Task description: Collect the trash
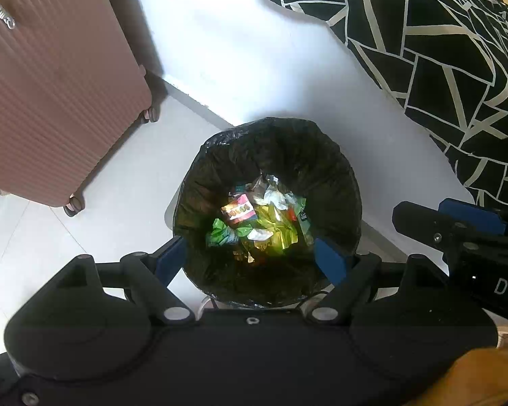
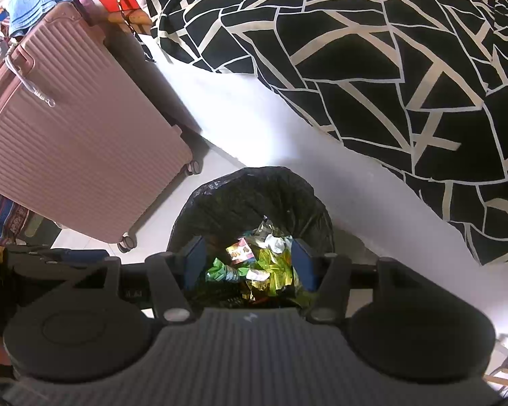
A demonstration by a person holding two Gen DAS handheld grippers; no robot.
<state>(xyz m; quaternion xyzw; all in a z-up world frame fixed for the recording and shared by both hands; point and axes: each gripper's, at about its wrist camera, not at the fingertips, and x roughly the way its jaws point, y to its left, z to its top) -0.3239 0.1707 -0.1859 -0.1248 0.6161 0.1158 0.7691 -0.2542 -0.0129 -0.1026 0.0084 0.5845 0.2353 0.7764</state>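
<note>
A round bin with a black liner (image 1: 274,149) stands on the floor beside the bed, and colourful wrappers and crumpled paper (image 1: 264,223) lie inside it. My left gripper (image 1: 252,260) hangs over the bin's near rim, pointing steeply down, jaws open with nothing between them. In the right wrist view the same bin liner (image 2: 254,196) and wrappers (image 2: 260,267) lie below my right gripper (image 2: 250,265), which is also open and holds nothing. The right gripper (image 1: 457,226) shows at the right edge of the left wrist view. The left gripper's dark body (image 2: 61,260) is at the lower left in the right wrist view.
A pink ribbed suitcase (image 1: 50,84) on wheels stands left of the bin. A bed with a black quilt with white lines (image 1: 440,50) and a white side (image 1: 271,50) runs behind and to the right. Pale floor tiles (image 1: 118,186) lie between suitcase and bin. An orange sleeve (image 1: 474,372) shows bottom right.
</note>
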